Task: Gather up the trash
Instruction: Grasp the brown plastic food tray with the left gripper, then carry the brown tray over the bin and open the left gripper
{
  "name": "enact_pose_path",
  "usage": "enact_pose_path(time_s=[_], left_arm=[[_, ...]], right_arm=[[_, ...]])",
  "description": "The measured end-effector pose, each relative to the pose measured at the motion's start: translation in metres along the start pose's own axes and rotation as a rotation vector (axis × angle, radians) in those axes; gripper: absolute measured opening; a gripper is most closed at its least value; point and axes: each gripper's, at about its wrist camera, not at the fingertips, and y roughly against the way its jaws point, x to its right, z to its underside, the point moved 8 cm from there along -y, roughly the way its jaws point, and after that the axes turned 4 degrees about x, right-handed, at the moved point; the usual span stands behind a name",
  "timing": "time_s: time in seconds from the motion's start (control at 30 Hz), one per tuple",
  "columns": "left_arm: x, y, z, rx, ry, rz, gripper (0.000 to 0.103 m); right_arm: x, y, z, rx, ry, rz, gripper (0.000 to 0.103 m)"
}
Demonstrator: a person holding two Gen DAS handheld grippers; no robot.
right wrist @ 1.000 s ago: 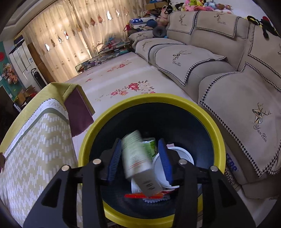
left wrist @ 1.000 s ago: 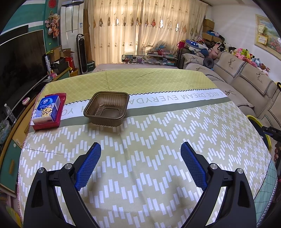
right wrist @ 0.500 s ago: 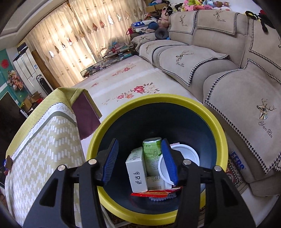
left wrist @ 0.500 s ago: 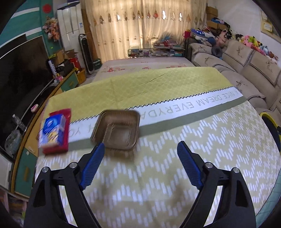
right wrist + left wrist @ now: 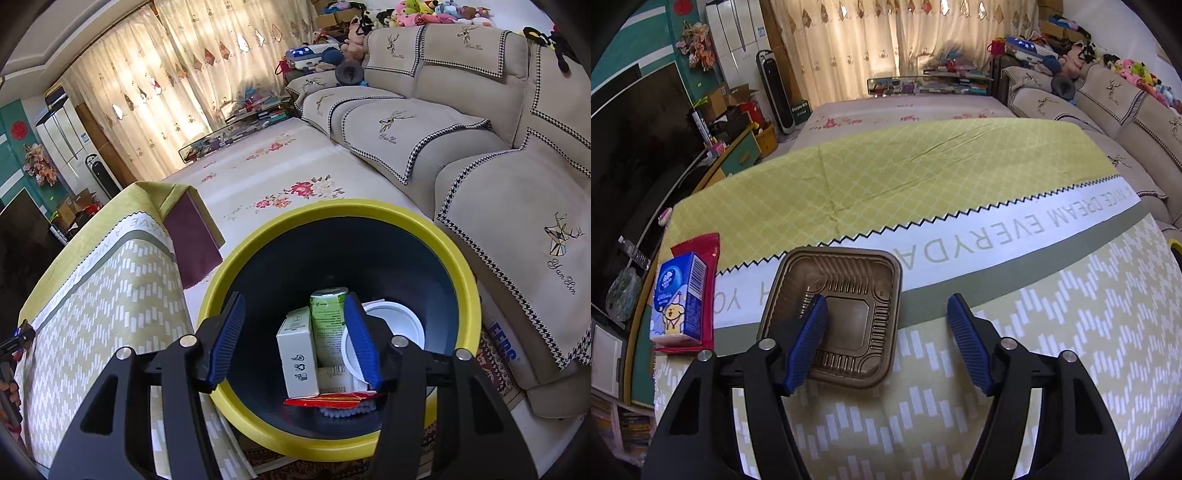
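Note:
A brown plastic tray (image 5: pixel 849 291) lies on the patterned tablecloth (image 5: pixel 1052 332). My left gripper (image 5: pixel 886 299) straddles the tray's right wall, with the left finger (image 5: pixel 809 339) inside the tray and the right one outside. Its jaws are closing, and the pads stand apart from the wall. To the left a blue carton (image 5: pixel 681 299) rests on a red wrapper (image 5: pixel 707 254). My right gripper (image 5: pixel 293 297) hovers over a yellow-rimmed bin (image 5: pixel 332 208); its jaws are opening with nothing between them. In the bin lie a white carton (image 5: pixel 297 350), a green can (image 5: pixel 328 317), a white lid (image 5: pixel 397 323) and a red wrapper (image 5: pixel 332 398).
The bin stands on the floor between the table's corner (image 5: pixel 177 199) and a beige sofa (image 5: pixel 498 192). A TV cabinet (image 5: pixel 635 229) runs along the table's left side. Flowered carpet (image 5: pixel 280 177) lies beyond the bin.
My left gripper has moved forward to the tray with its jaws narrowing, and the left finger now reaches inside it. The white carton has dropped from my right gripper into the bin, and those jaws have widened.

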Motion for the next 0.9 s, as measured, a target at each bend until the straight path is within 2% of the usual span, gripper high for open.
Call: enact_pose_path(time_s=[0.17,0.27,0.33,0.4,0.43,0.67,0.9], left_arm=[[-0.001,-0.006,-0.002,-0.005,0.002,-0.001,0.054],[-0.005,-0.009,-0.005,-0.007,0.011,0.002,0.036],[-0.007,-0.008,-0.005,-0.007,0.017,0.012,0.017],[-0.008,-0.006,-0.007,-0.002,0.017,0.015,0.012],[-0.007,-0.003,-0.008,0.002,0.011,0.018,0.005],[0.031,0.029,-0.018,0.047,-0.048,0.063,0.005],[0.121,0.085,-0.035,0.124,-0.167,0.189,0.005]], right_arm=[[-0.003,-0.003,0.002,-0.011,0.004,-0.004,0.054],[-0.003,-0.003,0.004,-0.014,-0.002,-0.008,0.053],[-0.003,-0.003,0.005,-0.014,-0.002,-0.009,0.053],[-0.002,-0.003,0.006,-0.015,-0.004,-0.012,0.053],[-0.002,-0.002,0.006,-0.014,-0.005,-0.014,0.053],[0.005,0.006,0.002,0.007,-0.025,-0.035,0.053],[0.020,0.023,-0.003,0.035,-0.039,-0.042,0.054]])
